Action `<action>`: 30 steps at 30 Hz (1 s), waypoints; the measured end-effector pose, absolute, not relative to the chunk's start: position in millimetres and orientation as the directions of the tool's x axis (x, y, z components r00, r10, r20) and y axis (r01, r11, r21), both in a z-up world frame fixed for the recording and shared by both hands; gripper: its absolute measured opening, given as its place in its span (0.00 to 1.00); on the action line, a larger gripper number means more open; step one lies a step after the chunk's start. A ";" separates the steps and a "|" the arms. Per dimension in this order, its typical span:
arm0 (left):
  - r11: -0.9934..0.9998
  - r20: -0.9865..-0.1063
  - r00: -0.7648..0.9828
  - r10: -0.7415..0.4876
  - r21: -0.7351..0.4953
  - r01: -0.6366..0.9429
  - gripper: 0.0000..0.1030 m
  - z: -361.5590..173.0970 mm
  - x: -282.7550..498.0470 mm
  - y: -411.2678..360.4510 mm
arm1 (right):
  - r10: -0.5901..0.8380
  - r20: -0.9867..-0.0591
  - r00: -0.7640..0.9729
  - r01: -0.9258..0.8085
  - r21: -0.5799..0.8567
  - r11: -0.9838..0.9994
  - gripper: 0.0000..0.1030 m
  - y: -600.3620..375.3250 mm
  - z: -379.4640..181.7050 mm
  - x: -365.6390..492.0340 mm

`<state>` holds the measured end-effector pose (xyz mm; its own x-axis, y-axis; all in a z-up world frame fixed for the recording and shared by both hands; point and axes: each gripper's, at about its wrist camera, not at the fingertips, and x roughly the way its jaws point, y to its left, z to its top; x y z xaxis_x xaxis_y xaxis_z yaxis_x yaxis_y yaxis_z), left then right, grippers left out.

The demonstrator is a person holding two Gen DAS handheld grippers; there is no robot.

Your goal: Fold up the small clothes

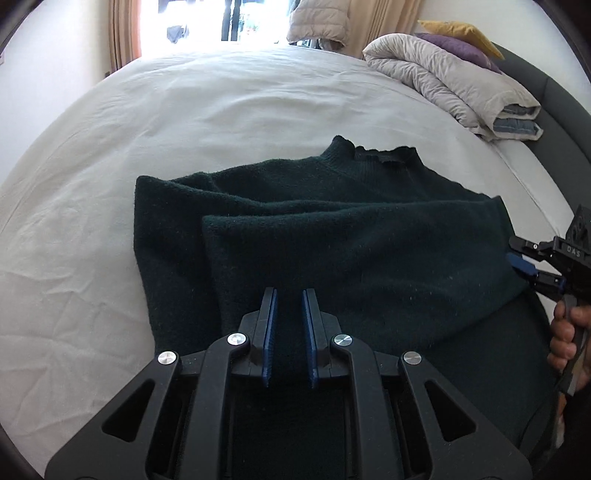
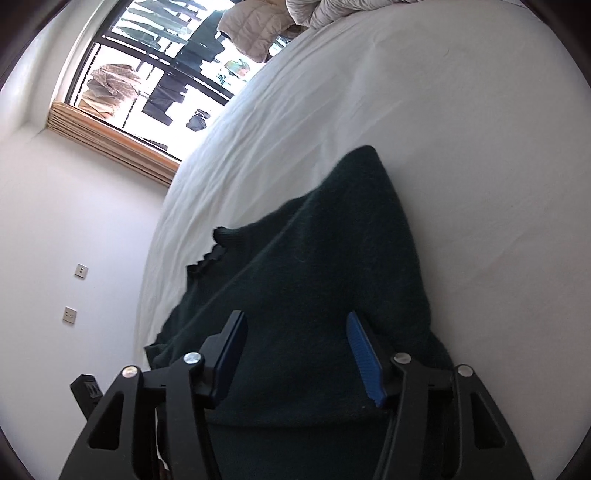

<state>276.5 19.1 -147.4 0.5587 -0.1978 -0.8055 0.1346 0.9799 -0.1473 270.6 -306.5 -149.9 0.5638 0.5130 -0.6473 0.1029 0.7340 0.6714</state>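
A dark green sweater [image 1: 332, 236] lies partly folded on a bed covered by a white sheet [image 1: 184, 122]. Its collar [image 1: 380, 153] points toward the far side of the bed, and one side of the sweater is folded over the body, making a thick band across the middle.

The left gripper [image 1: 290, 295] hovers over the near part of the sweater, its two blue-padded fingers [image 1: 270, 325] drawn close together with only a narrow slot between them. No fabric can be made out between the pads; dark knit shows through the slot from below.

At the sweater's right edge, the right gripper [image 1: 526, 267] sits with a person's hand [image 1: 565, 332] wrapped around its handle. In its own view, the right gripper [image 2: 295, 343] has its fingers held moderately apart above the folded fabric, with nothing pinched between them.

Beyond the sweater's collar, toward the head of the bed, rests a rolled beige duvet [image 1: 450, 81] with a purple pillow [image 1: 458, 50] and a mustard pillow [image 1: 461, 31] behind it. A bright window [image 2: 155, 66] stands past the far edge of the bed.
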 end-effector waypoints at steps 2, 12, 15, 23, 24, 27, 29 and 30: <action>0.979 -0.803 0.563 -0.197 -0.135 0.150 0.13 -148.3 270.5 18.0 | 0.534 -0.608 0.587 0.070 0.696 0.715 0.43 -317.0 -154.0 259.3; 0.970 -0.791 0.562 -0.243 -0.213 0.120 0.13 -152.8 267.3 30.7 | 0.541 -0.539 0.646 0.009 0.714 0.700 0.63 -323.5 -110.0 266.6; 0.964 -0.779 0.570 -0.263 -0.233 0.125 0.13 -154.3 265.2 35.0 | 0.532 -0.617 0.580 0.031 0.669 0.742 0.63 -311.2 -130.6 273.7; 0.963 -0.770 0.586 -0.253 -0.257 0.078 0.13 -142.4 246.9 43.0 | 0.405 -0.675 0.617 0.123 0.591 0.797 0.61 -345.7 -126.3 209.6; 0.966 -0.770 0.592 -0.241 -0.249 0.070 0.13 -140.2 242.2 42.3 | 0.414 -0.650 0.638 0.110 0.609 0.785 0.61 -348.9 -119.3 200.9; 0.965 -0.768 0.595 -0.235 -0.256 0.050 0.13 -136.8 227.9 42.0 | 0.489 -0.541 0.684 0.018 0.683 0.730 0.62 -345.7 -97.0 186.5; 0.958 -0.766 0.592 -0.249 -0.285 0.034 0.13 -135.4 215.5 46.6 | 0.515 -0.518 0.683 -0.029 0.685 0.728 0.66 -332.5 -88.0 189.0; 0.956 -0.767 0.592 -0.248 -0.293 0.021 0.13 -134.8 207.7 49.6 | 0.528 -0.518 0.673 -0.039 0.688 0.725 0.68 -325.8 -89.5 192.0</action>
<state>207.7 49.6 -134.8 0.5918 -0.2483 -0.7668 0.0214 0.9558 -0.2931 192.0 -325.8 -89.5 0.6728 0.5279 -0.5183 -0.0387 0.7247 0.6879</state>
